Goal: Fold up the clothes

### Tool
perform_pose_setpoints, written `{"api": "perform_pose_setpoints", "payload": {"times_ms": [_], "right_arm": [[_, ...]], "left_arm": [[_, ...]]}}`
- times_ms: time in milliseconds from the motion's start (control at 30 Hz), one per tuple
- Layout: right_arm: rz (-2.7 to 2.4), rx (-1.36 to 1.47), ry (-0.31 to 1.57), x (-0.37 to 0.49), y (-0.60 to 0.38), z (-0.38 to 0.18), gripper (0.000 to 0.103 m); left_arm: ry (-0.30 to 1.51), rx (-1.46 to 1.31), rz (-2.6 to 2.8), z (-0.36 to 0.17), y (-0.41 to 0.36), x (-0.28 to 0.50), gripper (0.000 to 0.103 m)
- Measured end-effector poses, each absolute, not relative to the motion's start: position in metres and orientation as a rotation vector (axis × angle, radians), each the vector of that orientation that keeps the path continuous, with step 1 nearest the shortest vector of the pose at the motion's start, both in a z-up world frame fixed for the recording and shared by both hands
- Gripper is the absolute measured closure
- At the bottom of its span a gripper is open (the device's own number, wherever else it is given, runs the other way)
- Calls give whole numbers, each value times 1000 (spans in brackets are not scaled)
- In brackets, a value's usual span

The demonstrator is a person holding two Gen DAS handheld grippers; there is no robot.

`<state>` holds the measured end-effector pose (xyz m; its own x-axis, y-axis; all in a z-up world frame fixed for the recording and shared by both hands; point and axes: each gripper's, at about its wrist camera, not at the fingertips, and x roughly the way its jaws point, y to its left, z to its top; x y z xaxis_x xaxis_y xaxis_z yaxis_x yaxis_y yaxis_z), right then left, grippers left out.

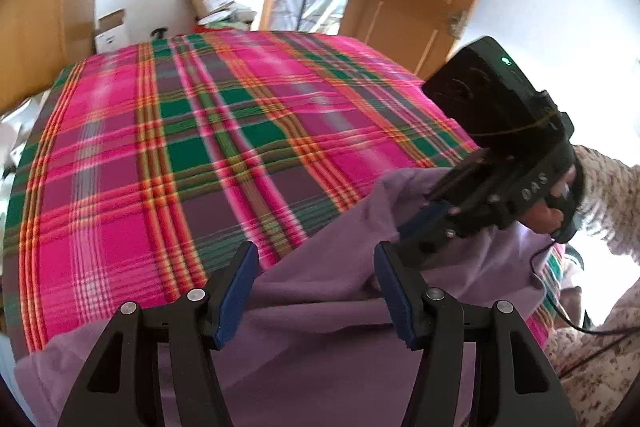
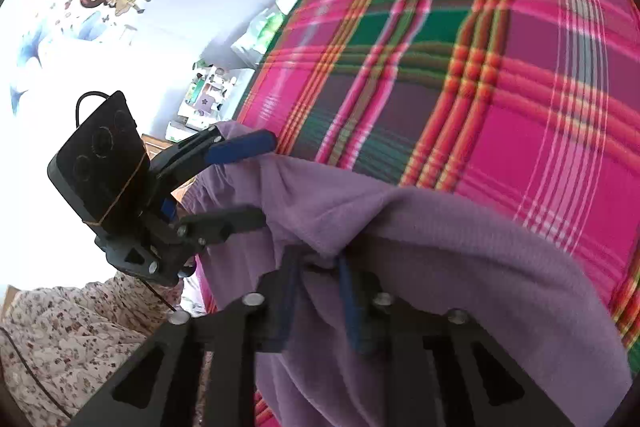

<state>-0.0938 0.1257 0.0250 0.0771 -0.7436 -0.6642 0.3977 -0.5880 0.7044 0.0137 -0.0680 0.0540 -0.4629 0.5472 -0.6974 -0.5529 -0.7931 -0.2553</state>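
Beyond the bunched purple garment [image 1: 320, 327], the plaid blanket [image 1: 180, 155] seems unobstructed.

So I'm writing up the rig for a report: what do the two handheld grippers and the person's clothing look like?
Both the left gripper and the right gripper are black angular frames with silver bolts and blue finger pads. Each carries a black camera box with a thin black cable. The sleeve is pale with a small floral print.

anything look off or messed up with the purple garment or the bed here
Nothing damaged or spilled. The purple garment lies bunched and creased at the near edge of the plaid blanket, not yet spread flat. The right gripper pinches a gathered fold; the left gripper stands open over the cloth.
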Motion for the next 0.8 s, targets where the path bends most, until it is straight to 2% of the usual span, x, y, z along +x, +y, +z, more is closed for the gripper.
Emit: {"api": "perform_pose_setpoints", "payload": {"times_ms": [200, 333, 633, 800], "right_arm": [[-1720, 1436, -338, -96, 127, 34, 95], [-1741, 1396, -367, -101, 134, 43, 96], [-1802, 1302, -298, -111, 133, 72, 97], [-1830, 1285, -255, -116, 131, 73, 97]], "left_arm": [[39, -1034, 2209, 58, -64, 15, 41], [89, -1018, 2181, 58, -56, 15, 41], [140, -979, 2125, 65, -37, -5, 41], [108, -1008, 2075, 61, -31, -24, 41]]}}
